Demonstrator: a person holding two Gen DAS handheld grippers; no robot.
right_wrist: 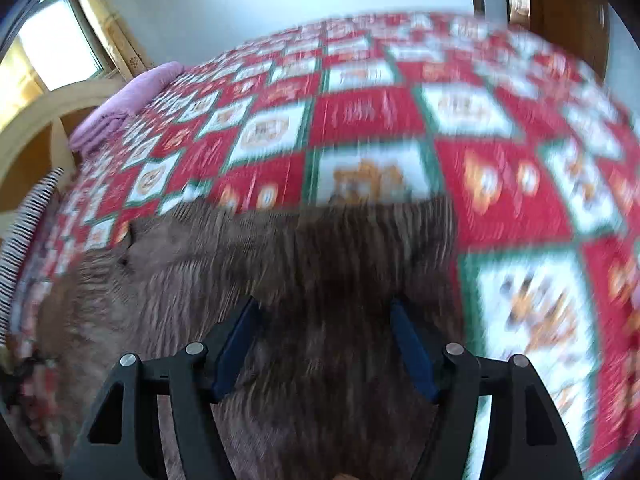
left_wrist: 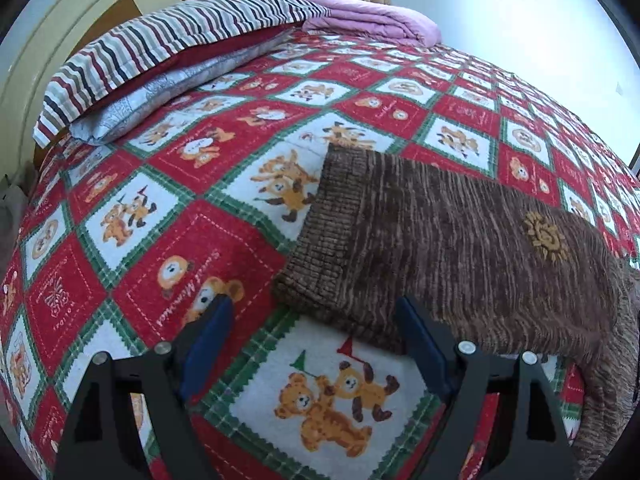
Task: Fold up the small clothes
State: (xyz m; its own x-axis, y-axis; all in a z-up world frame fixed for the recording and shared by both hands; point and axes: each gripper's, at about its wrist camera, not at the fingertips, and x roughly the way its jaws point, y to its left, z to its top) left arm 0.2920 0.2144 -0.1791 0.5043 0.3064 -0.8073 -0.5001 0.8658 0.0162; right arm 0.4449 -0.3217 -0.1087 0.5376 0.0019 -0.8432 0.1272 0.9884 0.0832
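Lying ahead of left tongs [left_wrist: 314, 312] (spread): sweater [left_wrist: 460, 248].

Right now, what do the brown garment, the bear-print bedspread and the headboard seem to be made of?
Brown garment: looks like a soft chenille-type knit, going by its ribbed cuff and streaky, fuzzy rows; matte.
Bear-print bedspread: seemingly a printed fleece or flannel, slightly napped and matte.
Headboard: apparently wood, cream-painted frame around brown panels with a smooth, faintly glossy finish.
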